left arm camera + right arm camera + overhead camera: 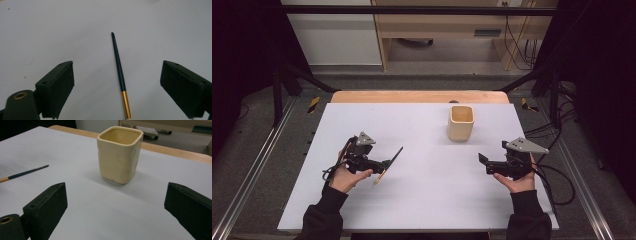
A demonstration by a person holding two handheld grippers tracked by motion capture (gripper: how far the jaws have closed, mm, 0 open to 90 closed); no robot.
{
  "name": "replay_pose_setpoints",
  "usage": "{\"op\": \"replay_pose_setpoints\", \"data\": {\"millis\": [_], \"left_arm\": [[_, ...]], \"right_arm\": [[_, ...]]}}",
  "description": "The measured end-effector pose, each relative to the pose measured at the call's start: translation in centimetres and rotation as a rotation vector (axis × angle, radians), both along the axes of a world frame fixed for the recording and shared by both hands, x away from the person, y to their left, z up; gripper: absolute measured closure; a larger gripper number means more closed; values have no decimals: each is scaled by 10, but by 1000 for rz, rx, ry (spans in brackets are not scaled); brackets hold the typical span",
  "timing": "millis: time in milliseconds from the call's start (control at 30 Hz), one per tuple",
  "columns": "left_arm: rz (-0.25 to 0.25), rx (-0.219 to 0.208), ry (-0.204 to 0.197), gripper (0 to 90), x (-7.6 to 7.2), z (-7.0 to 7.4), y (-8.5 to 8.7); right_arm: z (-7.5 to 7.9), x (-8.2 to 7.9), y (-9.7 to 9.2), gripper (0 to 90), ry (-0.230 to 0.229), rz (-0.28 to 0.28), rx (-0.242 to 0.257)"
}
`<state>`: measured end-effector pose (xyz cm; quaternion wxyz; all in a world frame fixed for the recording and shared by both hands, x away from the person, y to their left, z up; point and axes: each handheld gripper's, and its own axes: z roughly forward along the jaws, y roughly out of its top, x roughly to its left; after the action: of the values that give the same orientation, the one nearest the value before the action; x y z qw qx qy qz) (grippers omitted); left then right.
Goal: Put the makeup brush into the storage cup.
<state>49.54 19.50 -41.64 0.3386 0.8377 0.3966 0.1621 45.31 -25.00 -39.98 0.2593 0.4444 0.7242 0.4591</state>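
One paintbrush [119,70] lies on the table between the spread left claw [117,85].

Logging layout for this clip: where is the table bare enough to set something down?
Bare: the sheet between left gripper and right gripper, and left of the cup. Only the paintbrush between the left jaws crowds it.

Sleeves: the person is wearing black long sleeves, ending at the wrists.
Left gripper [388,162]: black body, showing a grey three-cornered plate on top.
Right gripper [483,160]: black, carrying a wider grey plate dotted with small screws.
Cables: black ones are trailing from both, looping beside the wrists.
Jaws: blocky, dark, flat-faced; a brass-ringed hole is showing at the lower left of each gripper view.
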Motion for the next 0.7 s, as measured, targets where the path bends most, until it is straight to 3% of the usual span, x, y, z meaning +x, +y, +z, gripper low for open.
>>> {"op": "replay_pose_setpoints", "data": {"millis": [400,700], "left_arm": [[-28,56,40,194,4,-8,-13],[-35,92,89,310,11,-14,-18]], "right_arm": [[-1,1,2,50,7,6,-3],[-1,1,2,53,10,8,-2]]}}
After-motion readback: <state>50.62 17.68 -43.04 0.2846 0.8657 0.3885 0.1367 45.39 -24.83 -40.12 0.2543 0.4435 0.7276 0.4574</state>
